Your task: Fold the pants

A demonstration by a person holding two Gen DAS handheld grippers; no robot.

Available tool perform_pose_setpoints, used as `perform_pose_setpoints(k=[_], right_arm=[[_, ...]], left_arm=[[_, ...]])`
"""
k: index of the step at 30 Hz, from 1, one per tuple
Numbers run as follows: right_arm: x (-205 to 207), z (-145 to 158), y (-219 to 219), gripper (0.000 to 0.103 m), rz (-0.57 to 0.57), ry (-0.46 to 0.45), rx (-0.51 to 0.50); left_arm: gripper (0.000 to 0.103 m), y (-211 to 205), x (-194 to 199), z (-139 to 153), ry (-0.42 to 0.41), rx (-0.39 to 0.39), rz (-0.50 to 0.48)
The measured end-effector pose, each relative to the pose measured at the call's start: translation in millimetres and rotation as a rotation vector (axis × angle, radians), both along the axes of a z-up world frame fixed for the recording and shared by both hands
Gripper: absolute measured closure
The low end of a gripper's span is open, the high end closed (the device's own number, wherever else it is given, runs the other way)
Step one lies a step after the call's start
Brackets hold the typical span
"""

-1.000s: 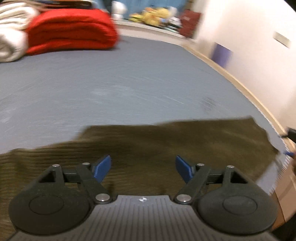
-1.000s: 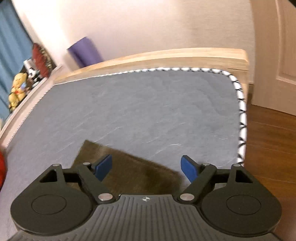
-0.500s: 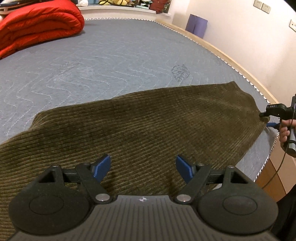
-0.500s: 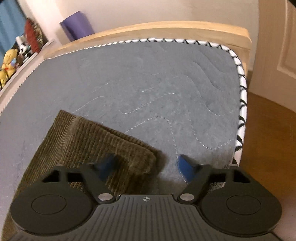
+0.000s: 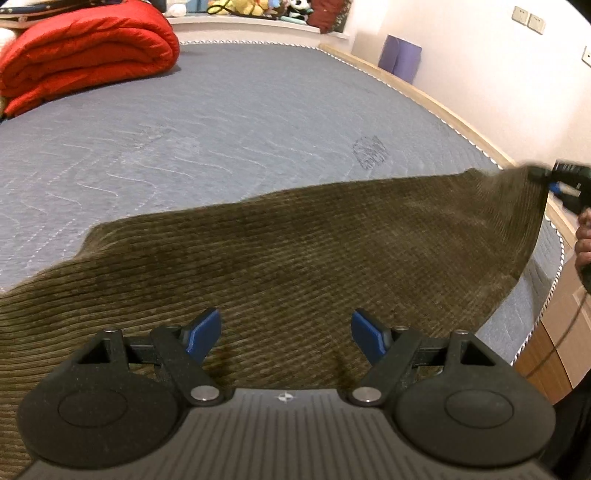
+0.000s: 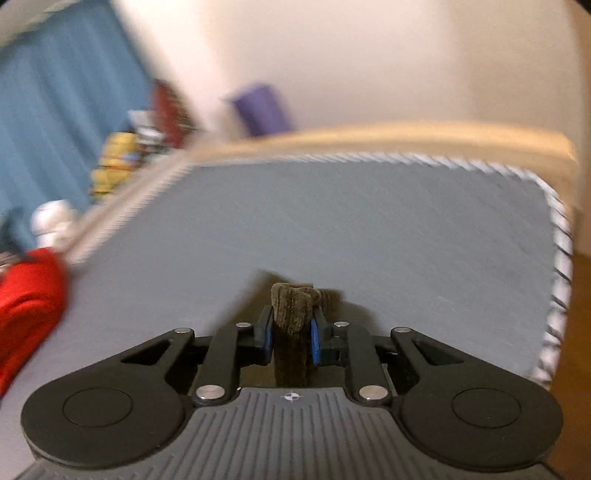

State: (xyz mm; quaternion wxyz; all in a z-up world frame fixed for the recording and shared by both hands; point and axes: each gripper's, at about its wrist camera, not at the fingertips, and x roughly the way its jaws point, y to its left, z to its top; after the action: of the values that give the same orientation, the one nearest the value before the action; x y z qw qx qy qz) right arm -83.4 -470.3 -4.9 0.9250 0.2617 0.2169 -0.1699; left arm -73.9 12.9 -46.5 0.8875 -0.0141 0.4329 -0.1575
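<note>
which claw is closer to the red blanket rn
Left. The left claw hangs open over the pants, the red blanket far ahead. The right claw grips the pants' corner at the opposite end.

Grey quilted mattress (image 5: pixel 258 122) with white wavy stitching and a black-and-white corded edge, set in a light wooden bed frame (image 5: pixel 443 107). Folded red padded quilt (image 5: pixel 85 55) lying on the mattress at the far left corner. Row of stuffed toys (image 5: pixel 258 7) on the ledge behind. Purple rolled mat (image 5: pixel 400 59) standing against the cream wall (image 5: pixel 480 74). Blue curtain (image 6: pixel 55 110), blurred. Brown wooden floor (image 6: pixel 580 295) beside the bed.
</note>
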Motion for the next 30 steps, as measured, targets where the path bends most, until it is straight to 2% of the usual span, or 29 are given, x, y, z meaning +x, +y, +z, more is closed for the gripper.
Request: perform_pose_setpoints(k=[3, 6, 8, 10, 11, 12, 13, 15, 16, 18, 20, 23, 25, 26, 27, 30], right_arm=[[0.8, 27.6, 55.8, 0.084, 0.195, -0.12, -0.037], [-4.0, 47.8, 135.3, 0.083, 0.478, -0.238, -0.092], [-9.2, 50.5, 186.5, 0.083, 0.695, -0.278, -0.092], [-12.7, 40.5, 246.8, 0.078, 1.002, -0.244, -0.056], [-14.4, 32.3, 271.4, 0.072, 1.128, -0.196, -0.046], [-17.1, 19.7, 299.5, 0.061, 1.268, -0.112, -0.045], [-23.7, 4.3, 327.7, 0.058, 1.397, -0.016, -0.063], [-42.8, -13.6, 356.4, 0.056, 1.51, 0.045, -0.158], [-50.8, -17.3, 361.8, 0.053, 1.545, 0.046, -0.206], [-58.5, -16.2, 359.3, 0.041, 1.547, 0.023, -0.271], [-51.8, -10.4, 343.7, 0.033, 1.473, -0.001, -0.285], [-34.9, -8.1, 311.1, 0.028, 1.273, 0.01, -0.253], [-21.1, -11.2, 288.3, 0.028, 1.096, 0.065, -0.244], [-21.5, -12.5, 278.2, 0.024, 1.027, 0.092, -0.238], [-17.2, -19.4, 265.7, 0.019, 0.945, 0.132, -0.228], [-6.7, -36.9, 239.8, 0.019, 0.728, 0.28, -0.211]], left_arm=[[0.021, 15.0, 2.5, 5.8, -0.022, -0.001, 0.057], [0.021, 46.1, 8.9, 15.2, -0.043, -0.032, 0.173], [0.021, 71.1, 13.3, 19.6, -0.042, -0.058, 0.264], [0.021, 95.0, 17.3, 18.8, -0.017, -0.096, 0.347], [0.021, 104.6, 18.8, 16.7, 0.002, -0.118, 0.38], [0.021, 113.2, 20.1, 13.6, 0.026, -0.14, 0.411], [0.021, 120.2, 21.6, 9.8, 0.052, -0.16, 0.438], [0.022, 129.2, 23.9, 4.2, 0.096, -0.197, 0.469], [0.022, 131.4, 24.8, 2.6, 0.11, -0.215, 0.473], [0.027, 130.2, 27.3, 1.1, 0.124, -0.237, 0.456], [0.033, 125.4, 31.5, -1.0, 0.132, -0.251, 0.428], [0.033, 113.8, 39.1, -9.6, 0.165, -0.267, 0.41], [0.033, 105.8, 50.2, -18.7, 0.194, -0.264, 0.402], [0.033, 103.0, 53.8, -23.9, 0.2, -0.255, 0.404], [0.032, 99.6, 58.6, -27.7, 0.204, -0.243, 0.403], [0.03, 92.2, 69.2, -40.2, 0.227, -0.254, 0.38]])
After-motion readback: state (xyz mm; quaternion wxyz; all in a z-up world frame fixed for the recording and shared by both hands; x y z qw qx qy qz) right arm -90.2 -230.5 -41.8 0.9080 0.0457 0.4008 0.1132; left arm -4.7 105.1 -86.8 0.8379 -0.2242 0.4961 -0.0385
